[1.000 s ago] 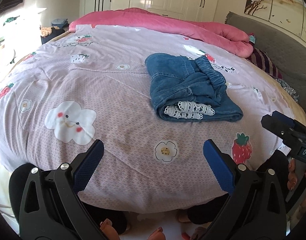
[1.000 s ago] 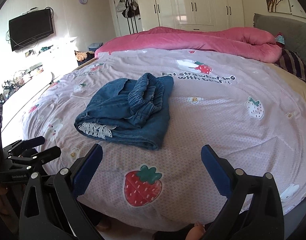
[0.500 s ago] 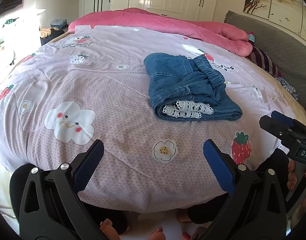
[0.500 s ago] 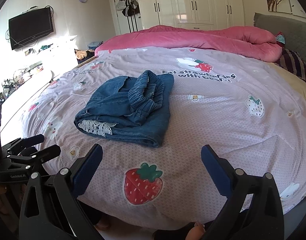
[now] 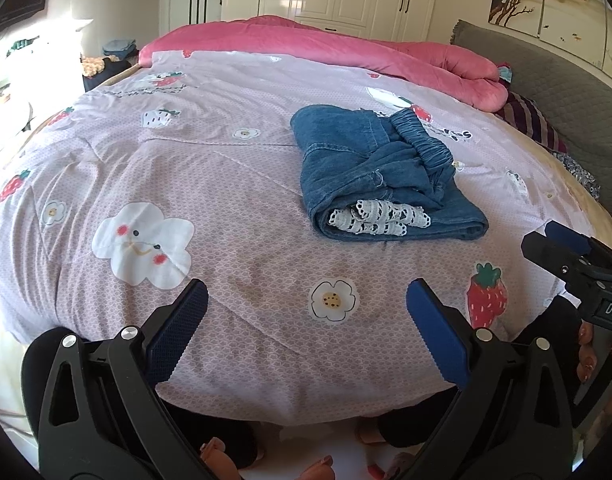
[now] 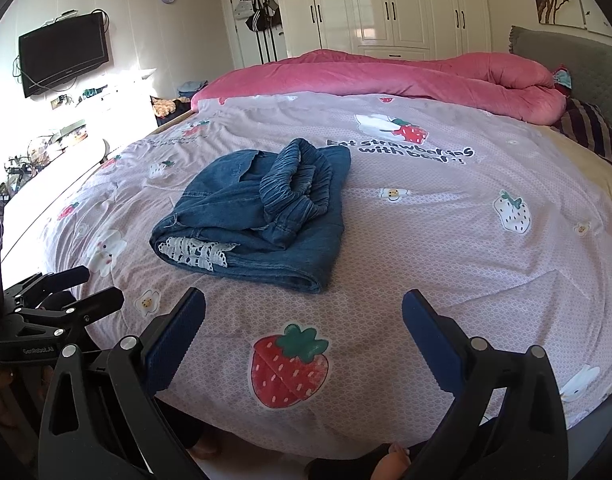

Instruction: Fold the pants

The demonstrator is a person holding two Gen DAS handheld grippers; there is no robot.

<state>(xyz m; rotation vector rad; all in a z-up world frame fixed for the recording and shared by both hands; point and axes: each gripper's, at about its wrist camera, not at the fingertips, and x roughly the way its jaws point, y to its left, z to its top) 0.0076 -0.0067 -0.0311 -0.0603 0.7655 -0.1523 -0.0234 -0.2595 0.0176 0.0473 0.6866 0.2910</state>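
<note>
Lying folded on the bed (image 5: 226, 184), the pants (image 5: 370, 176) sit ahead and to the right of the left tongs (image 5: 304, 320), ahead-left of the right tongs (image 6: 304, 324); both spread, empty, neither clearly nearer, lace hems facing them

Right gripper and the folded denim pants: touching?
Apart. In the right wrist view the right gripper has its jaws open, with a strip of bare bedspread visible between the blue pads and the pants.
</note>
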